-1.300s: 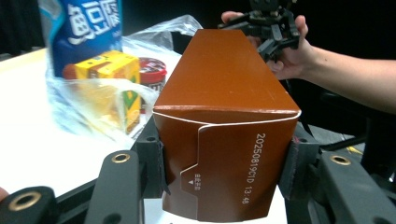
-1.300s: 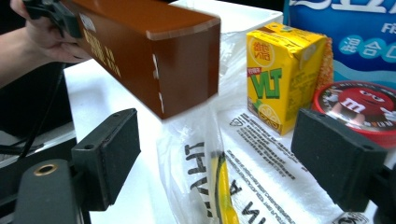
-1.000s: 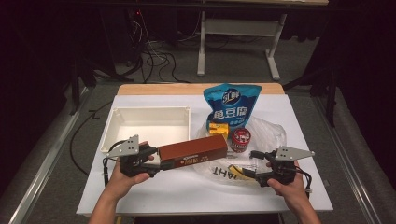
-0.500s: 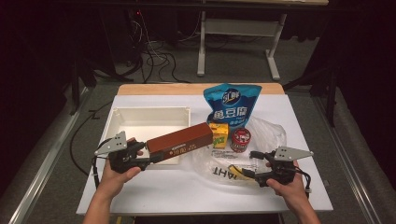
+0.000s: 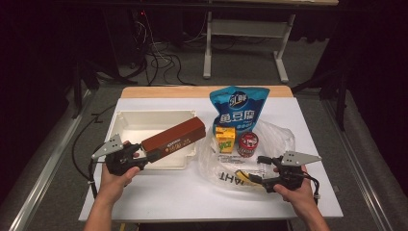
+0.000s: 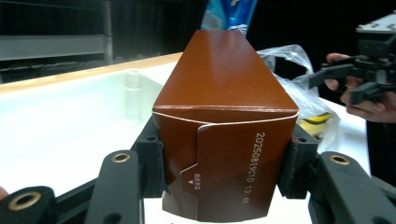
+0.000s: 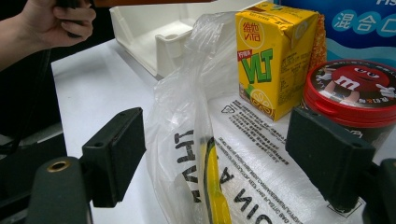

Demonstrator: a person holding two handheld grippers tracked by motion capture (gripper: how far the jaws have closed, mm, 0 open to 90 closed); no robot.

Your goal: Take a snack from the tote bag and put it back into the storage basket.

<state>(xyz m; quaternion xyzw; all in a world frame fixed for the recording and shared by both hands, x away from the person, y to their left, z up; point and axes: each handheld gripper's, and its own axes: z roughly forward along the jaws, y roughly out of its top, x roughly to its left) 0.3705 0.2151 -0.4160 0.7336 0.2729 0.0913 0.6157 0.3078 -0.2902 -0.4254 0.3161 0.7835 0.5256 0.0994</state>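
surface: white rectangular tabletop [image 5: 159, 192] with a pale wood far edge
room: dark, grey floor, cables, white desk frame [image 5: 240, 43]
left gripper [image 5: 137, 156]: clamped on long brown cardboard box [image 5: 173, 139]
right gripper [image 5: 255, 168]: jaws wide apart at clear plastic bag [image 5: 269, 139]

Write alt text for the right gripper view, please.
The open right gripper frames a clear plastic bag printed with black letters, on a white table. Behind stand a yellow drink carton, a red-lidded candy tub and a white tray.

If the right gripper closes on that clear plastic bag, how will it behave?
Probably floppy: the plastic bag lies crumpled between the open right gripper. It would likely bunch and slip. Lifting it may tip the yellow drink carton apparently standing on it.
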